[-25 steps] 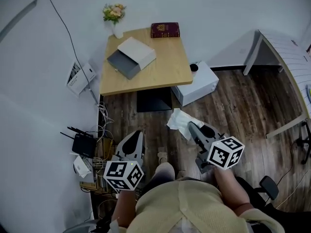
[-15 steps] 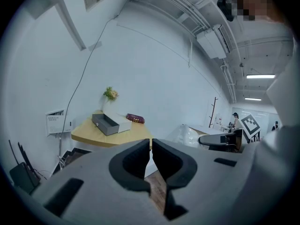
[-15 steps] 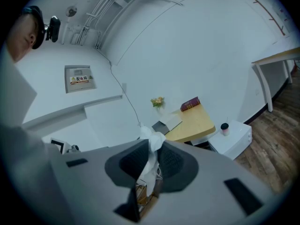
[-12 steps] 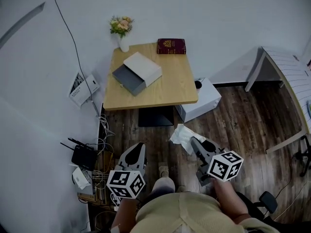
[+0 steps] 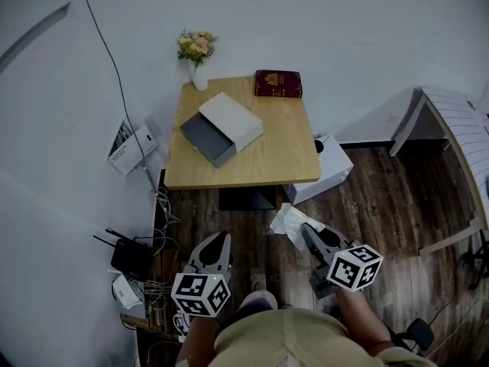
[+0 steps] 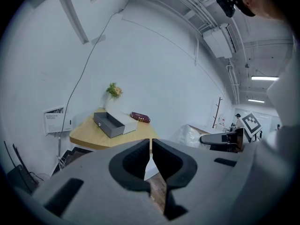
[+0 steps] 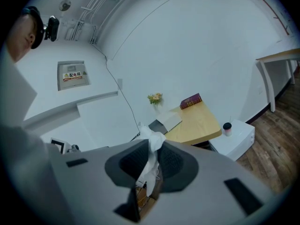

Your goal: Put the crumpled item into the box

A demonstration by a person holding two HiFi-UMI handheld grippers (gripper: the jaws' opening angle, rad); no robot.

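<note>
The left tool (image 6: 150, 149) is held closed, empty. On the wooden table (image 5: 284, 153), at ten o'clock, the rectangular grey-white box (image 5: 221, 128) is set, slid open. The crumpled white tissue (image 5: 289, 220) is pinched by the right tool (image 7: 153, 143), its lower end hidden between ribbed pads (image 7: 172, 162).

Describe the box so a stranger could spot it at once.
Find the wooden table. The box lies on its left half, near the flowers. Unlike the dark red book, it is white with a grey drawer slid open.
</note>
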